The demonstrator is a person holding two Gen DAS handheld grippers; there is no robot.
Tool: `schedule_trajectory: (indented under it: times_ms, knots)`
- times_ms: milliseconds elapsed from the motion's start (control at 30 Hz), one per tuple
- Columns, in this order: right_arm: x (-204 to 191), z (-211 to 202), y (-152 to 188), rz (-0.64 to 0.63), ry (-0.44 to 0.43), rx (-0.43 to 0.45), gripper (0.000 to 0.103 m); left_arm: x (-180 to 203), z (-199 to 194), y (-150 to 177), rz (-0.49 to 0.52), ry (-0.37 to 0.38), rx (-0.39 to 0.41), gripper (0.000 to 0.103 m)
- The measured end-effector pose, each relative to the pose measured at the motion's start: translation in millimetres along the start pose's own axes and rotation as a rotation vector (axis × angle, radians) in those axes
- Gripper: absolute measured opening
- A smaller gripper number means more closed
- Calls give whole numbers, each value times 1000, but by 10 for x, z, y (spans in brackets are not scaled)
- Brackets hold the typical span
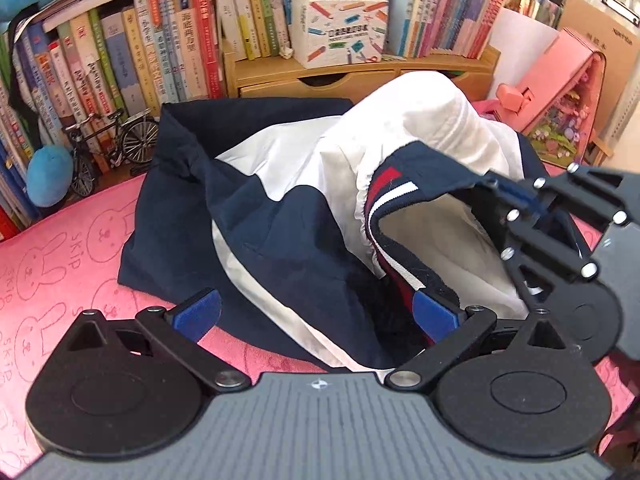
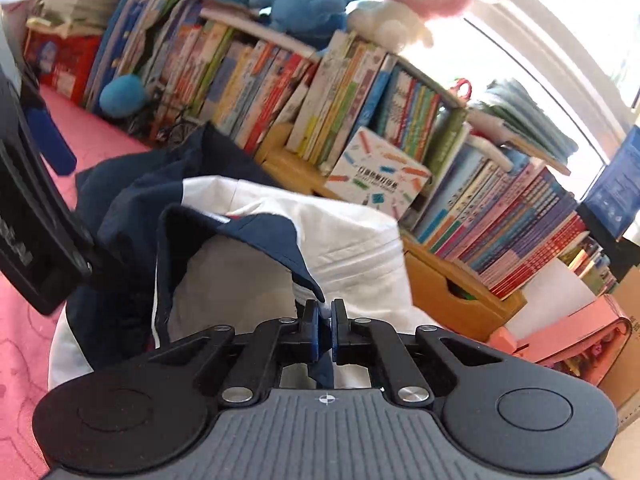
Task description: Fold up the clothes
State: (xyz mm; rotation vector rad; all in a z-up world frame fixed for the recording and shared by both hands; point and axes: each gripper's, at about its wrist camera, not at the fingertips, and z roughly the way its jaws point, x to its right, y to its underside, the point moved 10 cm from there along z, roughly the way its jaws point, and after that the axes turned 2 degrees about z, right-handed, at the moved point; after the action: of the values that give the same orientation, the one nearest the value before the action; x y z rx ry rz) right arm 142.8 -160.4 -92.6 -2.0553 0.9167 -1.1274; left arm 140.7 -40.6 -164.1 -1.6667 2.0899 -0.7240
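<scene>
L gripper (image 1: 316, 316): jaws wide, low over jacket | R gripper (image 2: 325, 330): jaws pinched on navy edge, lifted | navy-and-white fabric jacket w/ red stripe trim (image 1: 280, 216): bunched mid-table | table: pink rabbit-print cloth (image 1: 52, 264) | rm: packed bookshelf (image 1: 132, 48) behind, blue plush toy (image 1: 50, 176), mini black bicycle model (image 1: 108, 144), bright window (image 2: 560, 52)

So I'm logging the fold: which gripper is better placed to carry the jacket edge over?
Right. The right gripper is shut on the jacket hem, lifting it; the left gripper is open, holding nothing.
</scene>
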Motion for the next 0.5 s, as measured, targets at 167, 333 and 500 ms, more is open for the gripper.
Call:
schedule_trajectory:
  times_ms: [167,333,500]
  knots:
    - [331,-441,-156,77,29,84,7,366,-99,-174,35,148,49,103]
    - [596,-767,-182,159,38,86,7,621,-73,-220,91,191,50,103]
    - [551,-888,-12,123,16,46,7,387,55,-284,47,-102,78,103]
